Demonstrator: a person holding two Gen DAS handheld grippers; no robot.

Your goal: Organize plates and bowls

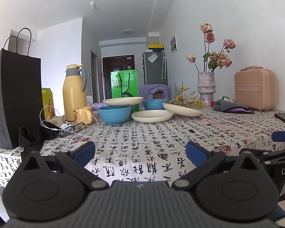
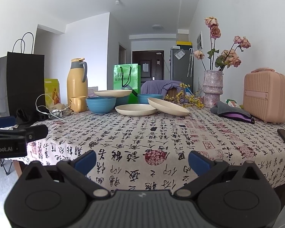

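The dishes sit in a cluster at the far side of the tabletop, at 12 o'clock from both grippers. 3 cream plates and at least 2 blue bowls show. The top plate rests on the near bowl. The flat plate lies level at the centre, and the tilted plate leans on it, its raised edge toward 10 o'clock. The far bowl stands behind them, mouth up. They look like light, stiff, matte plastic, probably not fragile; a rim pinch should hold. Being round, they have no long axis. The left gripper and right gripper hang short of them, jaws wide and empty.
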